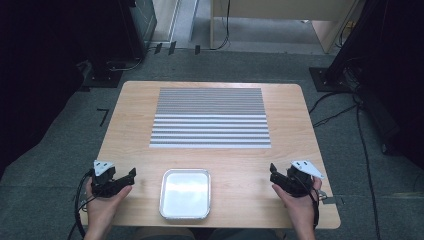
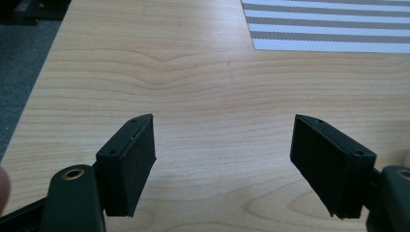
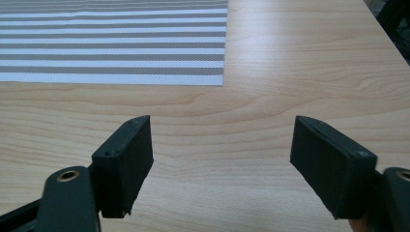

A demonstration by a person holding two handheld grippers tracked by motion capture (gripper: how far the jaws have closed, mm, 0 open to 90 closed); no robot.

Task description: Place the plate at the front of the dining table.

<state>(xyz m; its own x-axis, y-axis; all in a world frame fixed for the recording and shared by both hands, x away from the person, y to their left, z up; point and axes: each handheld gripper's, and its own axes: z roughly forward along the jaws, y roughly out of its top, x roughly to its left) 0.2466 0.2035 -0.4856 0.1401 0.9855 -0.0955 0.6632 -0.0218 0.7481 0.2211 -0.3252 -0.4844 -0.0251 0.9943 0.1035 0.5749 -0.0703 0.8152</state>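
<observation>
Judging from the frames, the work is not yet started: the left gripper [image 1: 131,175] and right gripper [image 1: 272,169] rest with open, empty jaws at lower left and lower right, the metal tray [image 1: 167,210] empty between them at bottom centre, the striped mat [image 1: 210,118] above it untouched

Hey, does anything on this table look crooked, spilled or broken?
Nothing stands out. The grey-and-white striped mat lies flat and square on the wooden table, and the shiny rectangular metal tray sits empty and undamaged at the near edge.
</observation>
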